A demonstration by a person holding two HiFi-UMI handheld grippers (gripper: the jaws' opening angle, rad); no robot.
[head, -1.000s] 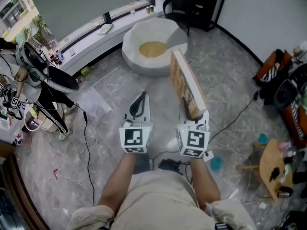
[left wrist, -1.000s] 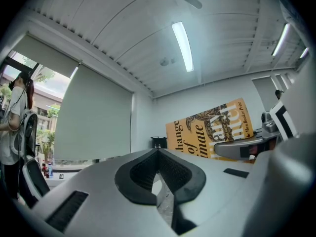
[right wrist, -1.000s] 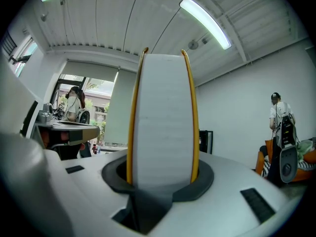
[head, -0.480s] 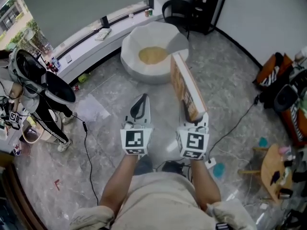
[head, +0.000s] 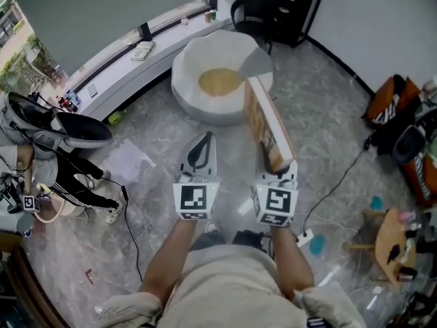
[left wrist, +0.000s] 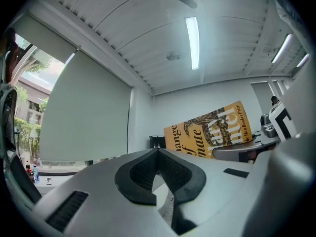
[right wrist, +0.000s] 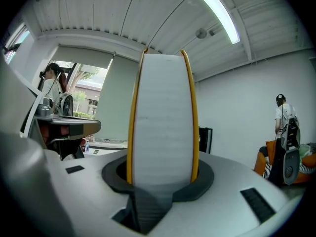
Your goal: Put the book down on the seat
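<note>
Evenly bright under a ceiling strip light [left wrist: 192, 41], with fisheye-bent edges and dark corners.

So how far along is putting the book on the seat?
Done: the book is picked up, clamped on edge in the right gripper. In hand: it hangs over the floor, short of the white beanbag seat. Remaining: reach the seat, lay it down. The left gripper is shut, empty.

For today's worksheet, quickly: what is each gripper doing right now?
Left gripper: closed, holding nothing.
Right gripper: closed on the book.
</note>
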